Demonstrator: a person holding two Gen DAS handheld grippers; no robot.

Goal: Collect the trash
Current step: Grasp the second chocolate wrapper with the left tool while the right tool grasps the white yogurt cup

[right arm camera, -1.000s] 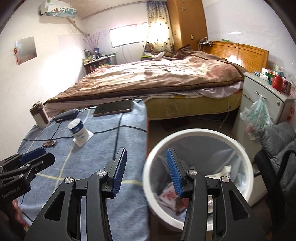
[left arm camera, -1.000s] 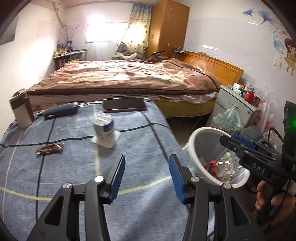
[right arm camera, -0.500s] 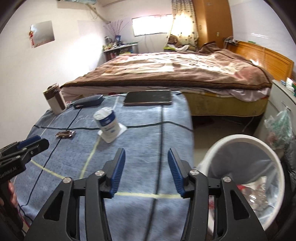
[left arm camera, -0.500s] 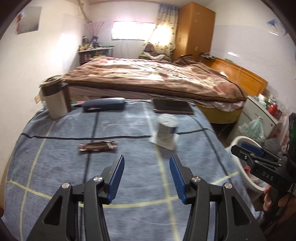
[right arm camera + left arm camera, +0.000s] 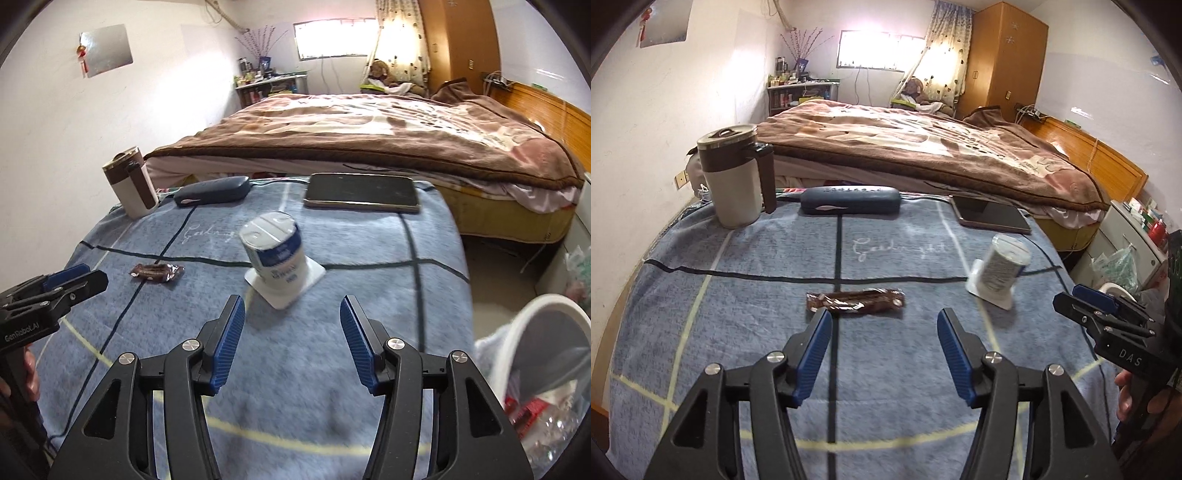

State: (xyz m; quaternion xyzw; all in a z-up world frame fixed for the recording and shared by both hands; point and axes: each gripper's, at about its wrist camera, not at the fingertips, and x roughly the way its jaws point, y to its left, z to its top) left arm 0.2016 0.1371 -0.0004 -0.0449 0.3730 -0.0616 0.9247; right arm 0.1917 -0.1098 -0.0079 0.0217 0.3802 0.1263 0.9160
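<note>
A brown snack wrapper (image 5: 855, 302) lies flat on the blue blanket-covered table (image 5: 738, 332). My left gripper (image 5: 884, 321) is open and empty, just short of it. An upturned white yogurt cup (image 5: 276, 254) stands on its square lid; my right gripper (image 5: 291, 309) is open and empty, just short of it. The cup also shows in the left wrist view (image 5: 1001, 273) and the wrapper in the right wrist view (image 5: 157, 272). A white trash bin (image 5: 546, 354) with rubbish stands beside the table at the right.
A beige and brown mug (image 5: 735, 177), a dark glasses case (image 5: 849, 199) and a tablet (image 5: 991, 218) lie along the table's far edge. A bed (image 5: 923, 155) with a brown blanket stands beyond. A bedside cabinet (image 5: 1123, 236) is at the right.
Both grippers have swung left, away from the bin and over the table. The left now faces the wrapper, the right faces the yogurt cup. Both stay open.
</note>
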